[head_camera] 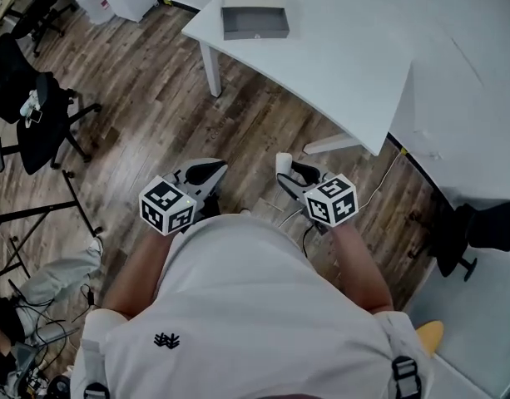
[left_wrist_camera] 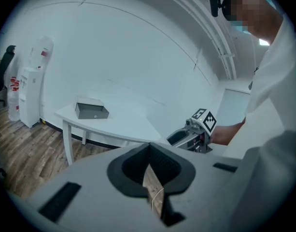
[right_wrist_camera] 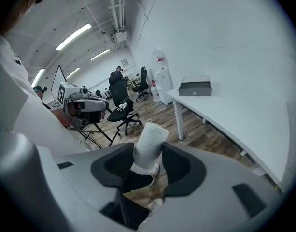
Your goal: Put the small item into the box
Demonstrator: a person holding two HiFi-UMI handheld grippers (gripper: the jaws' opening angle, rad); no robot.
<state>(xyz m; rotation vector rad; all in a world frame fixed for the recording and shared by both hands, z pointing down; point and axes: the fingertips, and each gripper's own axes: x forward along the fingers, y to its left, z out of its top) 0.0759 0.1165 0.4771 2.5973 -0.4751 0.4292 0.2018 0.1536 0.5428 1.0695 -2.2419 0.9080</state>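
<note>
A grey open box (head_camera: 255,22) sits on the far left corner of the white table (head_camera: 363,65); it also shows as the box (left_wrist_camera: 91,110) and the box (right_wrist_camera: 195,87). I stand well back from the table, both grippers held in front of my waist. My right gripper (head_camera: 289,173) is shut on a small white cylinder (head_camera: 283,163), and in the right gripper view the cylinder (right_wrist_camera: 150,140) stands upright between the dark pads of that gripper (right_wrist_camera: 148,163). My left gripper (head_camera: 203,173) is shut with nothing held; its jaws (left_wrist_camera: 150,170) leave only a thin slit.
Wooden floor lies between me and the table. Black office chairs (head_camera: 38,115) and a stand with cables are at the left, and another black chair (head_camera: 479,231) at the right. A white appliance (left_wrist_camera: 29,88) stands by the wall. A person (right_wrist_camera: 118,79) is far back in the room.
</note>
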